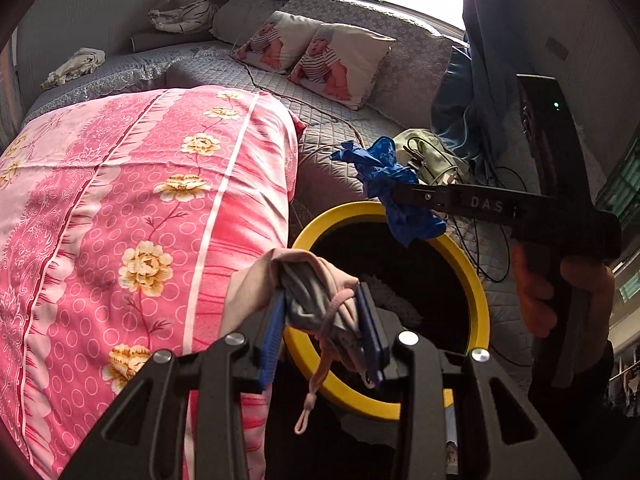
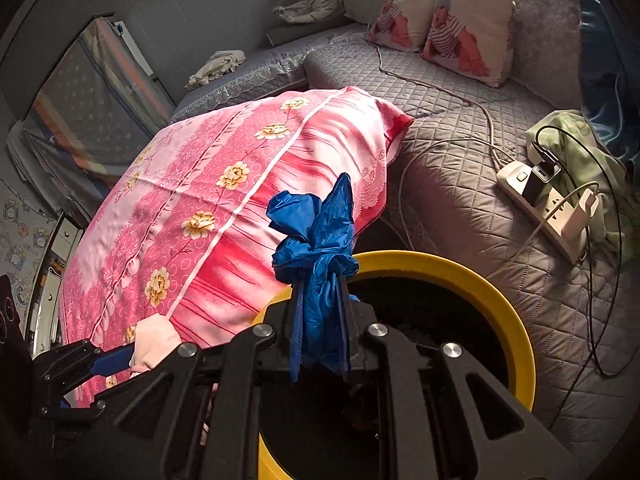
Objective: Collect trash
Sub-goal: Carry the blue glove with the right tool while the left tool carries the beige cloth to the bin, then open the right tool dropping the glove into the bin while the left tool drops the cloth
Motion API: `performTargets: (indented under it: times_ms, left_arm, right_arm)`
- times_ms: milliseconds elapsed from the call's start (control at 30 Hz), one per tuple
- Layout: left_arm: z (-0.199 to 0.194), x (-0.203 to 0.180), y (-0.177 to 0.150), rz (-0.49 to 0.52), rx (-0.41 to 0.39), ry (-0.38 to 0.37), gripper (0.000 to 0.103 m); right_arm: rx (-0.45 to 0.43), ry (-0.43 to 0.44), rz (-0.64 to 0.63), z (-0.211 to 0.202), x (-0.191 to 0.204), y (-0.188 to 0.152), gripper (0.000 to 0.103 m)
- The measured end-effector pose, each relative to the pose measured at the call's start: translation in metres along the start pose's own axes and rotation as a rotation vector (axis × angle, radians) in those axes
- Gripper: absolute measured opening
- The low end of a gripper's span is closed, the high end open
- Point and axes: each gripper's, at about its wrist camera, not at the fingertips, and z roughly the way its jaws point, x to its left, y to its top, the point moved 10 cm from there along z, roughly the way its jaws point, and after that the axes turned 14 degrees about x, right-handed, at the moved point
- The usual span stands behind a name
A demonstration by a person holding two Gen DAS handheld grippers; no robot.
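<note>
My right tongs [image 2: 320, 312] clench crumpled blue plastic [image 2: 316, 240] above the yellow-rimmed bin's [image 2: 472, 276] open mouth; left tongs [image 1: 324, 332] grip pink-grey cloth [image 1: 312, 288] at its rim, beside the pink quilt [image 1: 140, 200].

We cannot make out what lies inside the yellow-rimmed bin [image 2: 500, 292]; its interior is dark. The right gripper [image 2: 322, 320] hides its near rim, and the pink quilt [image 1: 140, 200] runs off the left edge in the left view.
</note>
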Motion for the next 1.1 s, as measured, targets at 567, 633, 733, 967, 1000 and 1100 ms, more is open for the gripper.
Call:
performTargets:
  times_ms: [567, 633, 733, 967, 1000, 1100]
  left_arm:
    - [0.037, -0.044, 0.005, 0.061, 0.035, -0.022, 0.033]
    - [0.04, -0.044, 0.004, 0.055, 0.038, -0.032, 0.033]
    - [0.046, -0.045, 0.002, 0.051, 0.05, -0.035, 0.033]
    - [0.054, -0.046, 0.0, 0.051, 0.065, -0.03, 0.033]
    - [0.055, -0.046, 0.0, 0.05, 0.066, -0.028, 0.033]
    - [0.06, -0.047, -0.001, 0.051, 0.074, -0.027, 0.033]
  right_arm:
    - [0.009, -0.03, 0.07, -0.002, -0.038, -0.027, 0.014]
    - [0.017, -0.029, 0.073, 0.002, -0.039, -0.03, 0.014]
    - [0.027, -0.029, 0.079, 0.006, -0.04, -0.033, 0.014]
    - [0.05, -0.024, 0.096, 0.016, -0.044, -0.041, 0.014]
    - [0.054, -0.024, 0.099, 0.018, -0.046, -0.042, 0.014]
    - [0.064, -0.022, 0.107, 0.021, -0.048, -0.045, 0.014]
